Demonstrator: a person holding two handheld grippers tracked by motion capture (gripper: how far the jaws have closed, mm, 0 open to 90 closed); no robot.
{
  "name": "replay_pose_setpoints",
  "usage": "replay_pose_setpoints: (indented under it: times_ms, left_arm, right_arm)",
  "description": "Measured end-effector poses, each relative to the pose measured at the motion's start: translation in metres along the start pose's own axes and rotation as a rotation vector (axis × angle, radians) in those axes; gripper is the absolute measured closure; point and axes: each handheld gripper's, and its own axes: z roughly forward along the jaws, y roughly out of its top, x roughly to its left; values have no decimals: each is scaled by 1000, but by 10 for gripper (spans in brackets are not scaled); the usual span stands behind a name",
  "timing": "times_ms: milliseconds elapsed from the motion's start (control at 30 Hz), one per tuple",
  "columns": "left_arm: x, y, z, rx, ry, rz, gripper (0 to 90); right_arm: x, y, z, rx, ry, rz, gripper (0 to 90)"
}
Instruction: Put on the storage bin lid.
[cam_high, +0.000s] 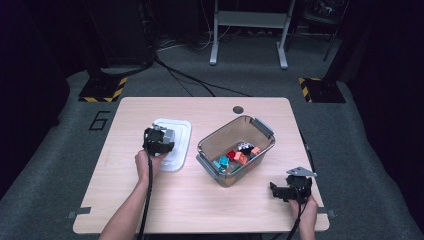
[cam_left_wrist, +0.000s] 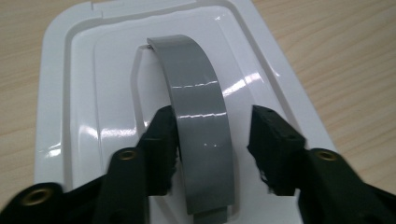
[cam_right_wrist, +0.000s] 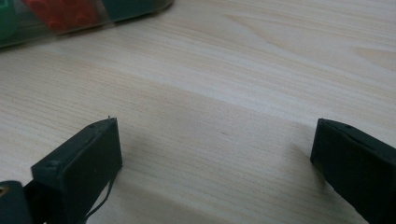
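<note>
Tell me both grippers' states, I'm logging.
Left gripper: open around the lid's grey handle, right pad clear of it.
Right gripper: open, empty.

White lid, grey handle, pale wood

A glossy white lid (cam_left_wrist: 70, 93) is crossed by a grey handle strip (cam_left_wrist: 201, 121); the table (cam_high: 200, 200) is pale wood; red, orange and teal blocks (cam_high: 235, 157) are seen in the clear bin (cam_high: 250, 127); black jaws are shown on both grippers.

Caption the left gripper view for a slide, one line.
Left tongs straddle the grey arched handle of the white lid lying on the wooden table.
</note>
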Motion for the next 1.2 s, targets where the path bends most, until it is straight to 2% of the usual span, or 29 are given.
replay_pose_setpoints:
  times_ms: [33, 133, 200, 267, 333, 433, 533, 600, 667, 767, 800, 833, 867, 1000, 1033, 1100, 1200]
  left_arm:
    - [1, 0, -1, 10, -11, 4, 645]
    - [4, -1, -2, 5, -31, -20, 672]
    - [7, -3, -4, 1, -37, -17, 677]
    - [9, -6, -7, -2, -45, -35, 678]
    - [12, -9, -11, -10, -51, -35, 679]
    - [14, -12, -20, -22, -65, -40, 680]
    - [16, -14, -31, -34, -72, -23, 680]
    - [18, -14, -40, -22, -68, 9, 680]
    - [19, -14, -46, -28, -67, 14, 680]
    - [21, -16, -56, -38, -88, 16, 679]
    - [21, -16, -59, -45, -90, 4, 679]
    - [22, -15, -62, -39, -92, 14, 679]
    - [21, -16, -64, -56, -93, 4, 680]
    - [22, -13, -75, -50, -94, 26, 679]
    - [22, -12, -76, -59, -99, 15, 679]
    - [22, -11, -79, -54, -99, 23, 679]
    - [23, -9, -81, -66, -92, 12, 680]
  right_arm:
    - [0, 0, 0, 0, 1, 0, 14]
    - [0, 0, 0, -1, 2, 0, 17]
    - [0, 0, 0, -1, 2, 0, 17]
    - [0, 0, 0, -1, 3, -1, 19]
    - [0, 0, 0, -3, 6, -6, 20]
    - [-1, 0, 0, -4, 4, -6, 22]
    - [-1, 1, 1, -5, 5, -16, 24]
    - [-1, 1, 1, -6, 3, -15, 24]
    - [-2, 1, 1, -4, 7, -17, 23]
    - [-6, -1, -1, -2, 39, -50, 10]
    - [-8, -1, -1, 2, 47, -60, 0]
    - [-10, -2, -2, 7, 76, -77, 0]
    - [-12, -2, -2, 5, 82, -93, 0]
    - [-11, -3, -4, 14, 83, -76, 0]
    - [-11, -3, -4, 15, 81, -76, 0]
    - [-10, -3, -4, 15, 75, -70, 0]
    - [-11, -3, -3, 7, 71, -75, 0]
